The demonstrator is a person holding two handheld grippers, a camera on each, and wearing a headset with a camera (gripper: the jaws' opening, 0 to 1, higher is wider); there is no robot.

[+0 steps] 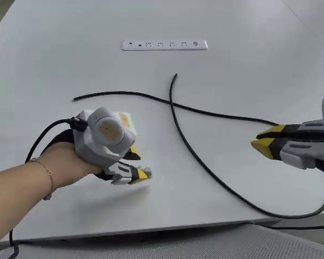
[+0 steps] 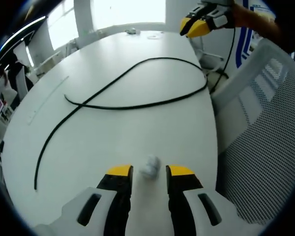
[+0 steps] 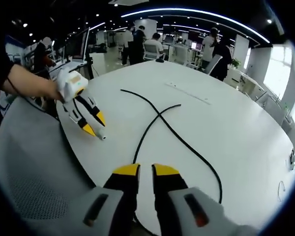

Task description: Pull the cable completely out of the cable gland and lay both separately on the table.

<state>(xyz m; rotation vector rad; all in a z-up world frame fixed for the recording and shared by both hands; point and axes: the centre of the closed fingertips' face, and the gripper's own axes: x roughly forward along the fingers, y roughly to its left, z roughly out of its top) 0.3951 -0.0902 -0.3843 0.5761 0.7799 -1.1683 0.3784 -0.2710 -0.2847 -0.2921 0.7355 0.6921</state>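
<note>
**Gland down near the edge, cable free**

The table (image 1: 54,43) is wide and white, and its near edge runs just below both grippers. The cable (image 1: 205,164) lies on it in a long loop that crosses itself once. One end points toward the strip (image 1: 164,45), and the loop's far bend runs along the table's near edge by the right gripper (image 1: 259,143). That gripper hovers with its jaws drawn almost together, leaving a thin slit with nothing seen in it.

The left gripper (image 1: 140,164) is low over the table with its jaws parted. The gland (image 2: 150,167), small and white, sits between the tips. In the left gripper view a sliver of table shows on each side of it, so it looks let go, well apart from the cable. The task appears nearly done.

The risks are small ones:
- The gland is rounded and near the edge, so a jaw brushing it as the gripper lifts could send it rolling off toward the chair (image 2: 265,128).
- The right gripper sits inside the cable's bend, so a careless withdrawal could snag the loop and drag it over the edge or back against the gland.
</note>
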